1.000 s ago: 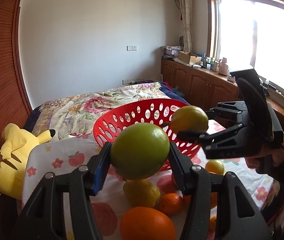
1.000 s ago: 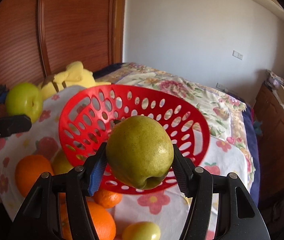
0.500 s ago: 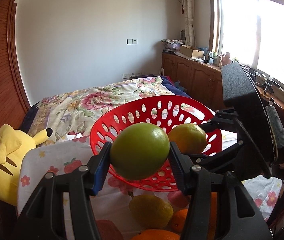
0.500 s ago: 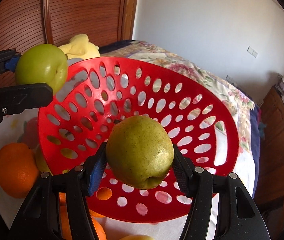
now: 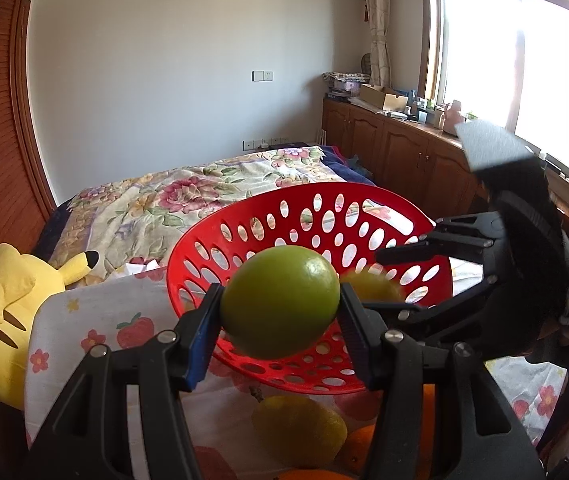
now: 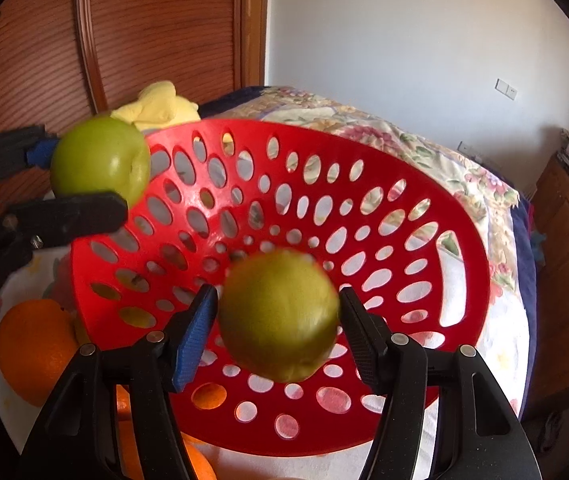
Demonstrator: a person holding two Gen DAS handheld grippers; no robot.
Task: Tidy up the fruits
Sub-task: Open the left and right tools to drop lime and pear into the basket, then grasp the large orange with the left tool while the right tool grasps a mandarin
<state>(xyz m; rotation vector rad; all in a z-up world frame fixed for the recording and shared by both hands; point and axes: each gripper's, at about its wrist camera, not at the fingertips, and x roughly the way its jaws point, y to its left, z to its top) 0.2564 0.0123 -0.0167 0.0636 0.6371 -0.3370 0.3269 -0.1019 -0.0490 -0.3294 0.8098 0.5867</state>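
green apple — firm, smooth, slippery, bruises if dropped; left gripper fingers clenched across its widest middle, over the near rim of the red basket.
pear — blurred, rounder, heavier-looking; right gripper pads seem just clear of its sides, above the basket floor.

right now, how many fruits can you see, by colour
green apple: 1
yellow-green pear: 1
yellow fruit: 1
oranges: 2 clearly seen, more may be hidden
total: at least 5
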